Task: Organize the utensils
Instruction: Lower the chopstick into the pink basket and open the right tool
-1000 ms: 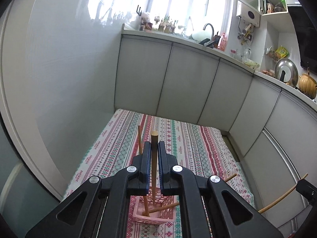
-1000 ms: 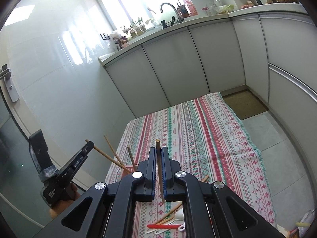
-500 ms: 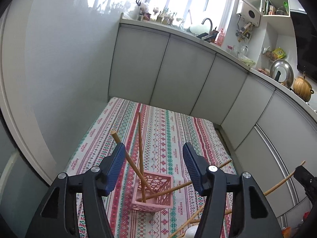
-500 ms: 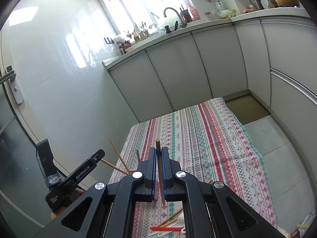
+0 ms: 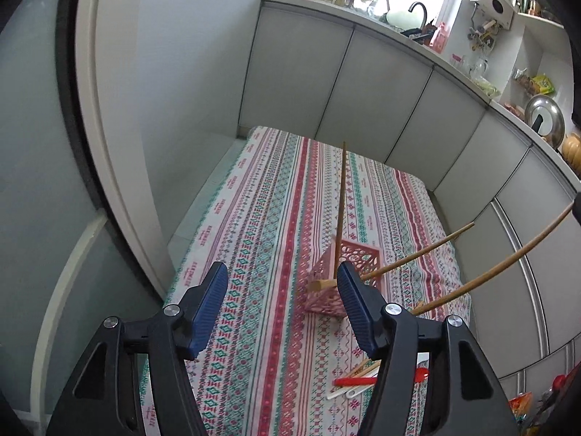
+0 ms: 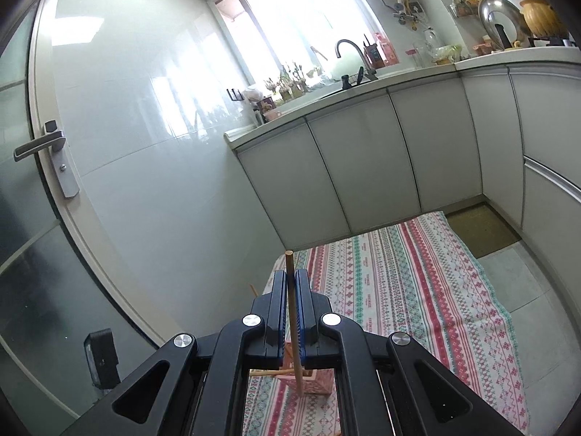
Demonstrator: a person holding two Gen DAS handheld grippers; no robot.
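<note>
The right gripper (image 6: 290, 290) has its jaws pinching a thin round wooden chopstick (image 6: 292, 312), held upright, its lower tip hanging just over the pink lattice basket (image 6: 319, 381) directly below. So the coming drop looks to be straight down along the stick's long axis. The left gripper (image 5: 283, 290) has its ribbed blue pads spread with nothing between them, the same basket (image 5: 348, 276) just beyond to the right, smooth sticks leaning in it. On the woven striped cloth (image 5: 272, 218), near right, lie a red spoon (image 5: 377, 379) and pale utensils
</note>
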